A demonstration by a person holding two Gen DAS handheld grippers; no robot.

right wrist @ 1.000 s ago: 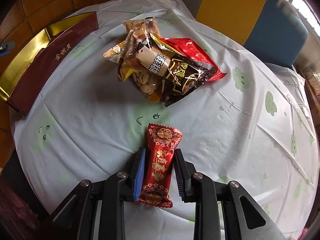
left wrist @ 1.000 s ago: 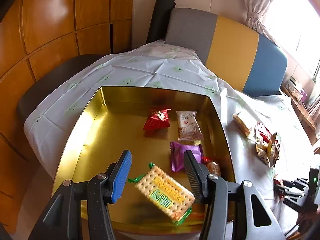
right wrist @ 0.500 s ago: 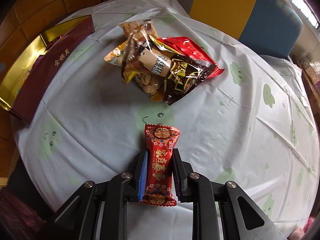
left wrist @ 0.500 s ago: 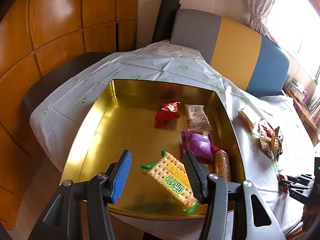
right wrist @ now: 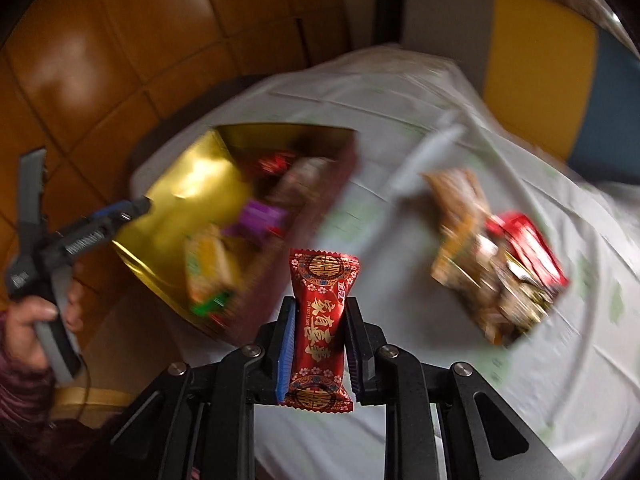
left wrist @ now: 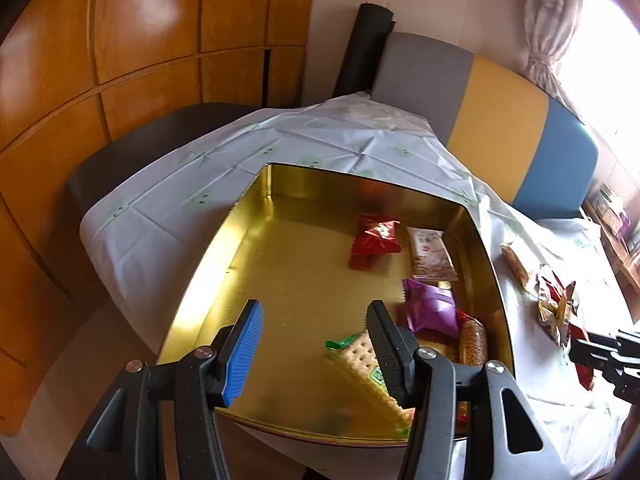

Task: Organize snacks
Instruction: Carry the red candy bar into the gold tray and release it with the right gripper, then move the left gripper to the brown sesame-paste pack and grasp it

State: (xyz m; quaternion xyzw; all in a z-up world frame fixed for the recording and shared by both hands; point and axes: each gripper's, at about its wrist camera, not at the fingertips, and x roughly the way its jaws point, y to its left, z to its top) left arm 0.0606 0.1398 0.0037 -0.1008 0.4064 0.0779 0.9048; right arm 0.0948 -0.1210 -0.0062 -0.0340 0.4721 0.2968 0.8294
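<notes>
A gold tin box (left wrist: 224, 276) lies on the white tablecloth and holds several snacks: a red packet (left wrist: 376, 236), a beige packet (left wrist: 431, 254), a purple packet (left wrist: 430, 310) and a cracker pack (left wrist: 360, 364). My left gripper (left wrist: 314, 326) hovers open above the box's near edge, nothing between its fingers. My right gripper (right wrist: 320, 322) is shut on a red candy packet (right wrist: 322, 320), lifted off the table. The box (right wrist: 172, 196) shows blurred to its left. A pile of loose snacks (right wrist: 492, 264) lies to the right on the cloth.
A hand (right wrist: 32, 320) holds the left gripper's handle at the left edge of the right wrist view. A grey, yellow and blue sofa back (left wrist: 500, 120) stands behind the table. Wooden panels (left wrist: 120, 40) line the wall at left. More loose snacks (left wrist: 552, 300) lie right of the box.
My right gripper lifted the red candy packet off the cloth and swung left toward the gold box. My left gripper drew back a little toward the box's near edge, still open.
</notes>
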